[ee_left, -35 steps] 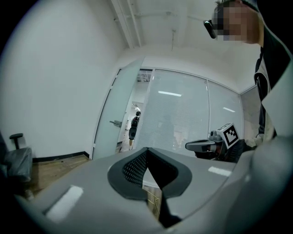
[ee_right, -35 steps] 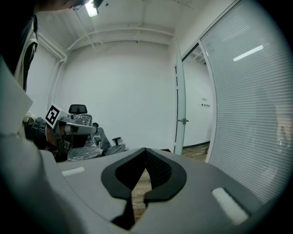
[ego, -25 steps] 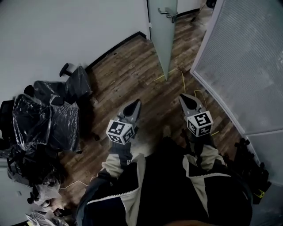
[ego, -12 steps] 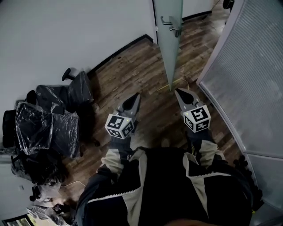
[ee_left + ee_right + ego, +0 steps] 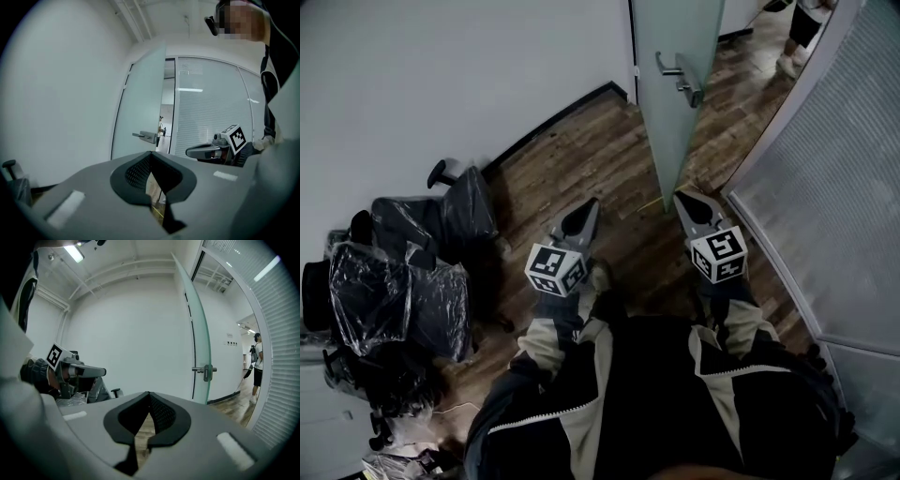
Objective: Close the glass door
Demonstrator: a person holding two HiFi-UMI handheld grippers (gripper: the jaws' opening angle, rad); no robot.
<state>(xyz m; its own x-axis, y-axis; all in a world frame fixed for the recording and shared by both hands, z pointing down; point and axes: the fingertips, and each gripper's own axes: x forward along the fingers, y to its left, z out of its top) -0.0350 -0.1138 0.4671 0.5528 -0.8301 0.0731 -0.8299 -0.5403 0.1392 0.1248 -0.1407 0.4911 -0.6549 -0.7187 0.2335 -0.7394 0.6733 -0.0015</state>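
The frosted glass door (image 5: 675, 84) stands ajar ahead of me, its metal lever handle (image 5: 680, 80) facing the opening. My left gripper (image 5: 581, 217) is shut and holds nothing, well short of the door and to its left. Just before the door's bottom edge my right gripper (image 5: 689, 202) is also shut and holds nothing. In the left gripper view the door (image 5: 140, 103) and handle (image 5: 145, 136) lie straight ahead, with the right gripper (image 5: 206, 151) alongside. The right gripper view shows the door's edge (image 5: 199, 333) and handle (image 5: 205, 370) a short way off.
Office chairs wrapped in plastic (image 5: 403, 272) crowd the left by the white wall (image 5: 441, 66). A glazed partition with blinds (image 5: 834, 206) runs along the right. A person (image 5: 255, 362) stands in the corridor beyond the doorway. The floor is dark wood (image 5: 581, 159).
I have walked forward with both grippers held out. The door and its handle have come nearer and larger. Both grippers stay shut.
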